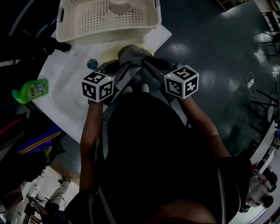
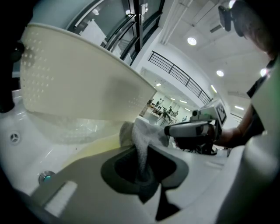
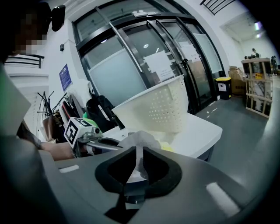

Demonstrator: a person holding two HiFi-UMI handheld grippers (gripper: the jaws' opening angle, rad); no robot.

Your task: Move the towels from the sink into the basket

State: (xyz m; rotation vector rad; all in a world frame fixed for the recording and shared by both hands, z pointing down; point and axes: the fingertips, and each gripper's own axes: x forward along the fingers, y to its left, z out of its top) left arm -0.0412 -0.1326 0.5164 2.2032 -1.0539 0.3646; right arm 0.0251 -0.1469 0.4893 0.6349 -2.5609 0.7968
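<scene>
A grey towel (image 1: 133,54) is bunched up over the white sink (image 1: 65,103), just in front of the cream perforated basket (image 1: 109,19). Both grippers grip it from the near side. My left gripper (image 1: 124,66) is shut on its left part, and in the left gripper view the cloth (image 2: 142,140) hangs pinched between the pads. My right gripper (image 1: 146,65) is shut on its right part, a fold of cloth (image 3: 139,151) squeezed between its pads. A yellow towel (image 1: 146,47) peeks out under the grey one, toward the basket.
A green bottle (image 1: 30,89) lies on the sink's left edge. A round blue-green drain knob (image 1: 92,64) sits left of the towel. A white object (image 1: 120,6) lies inside the basket. Dark floor lies to the right of the sink unit.
</scene>
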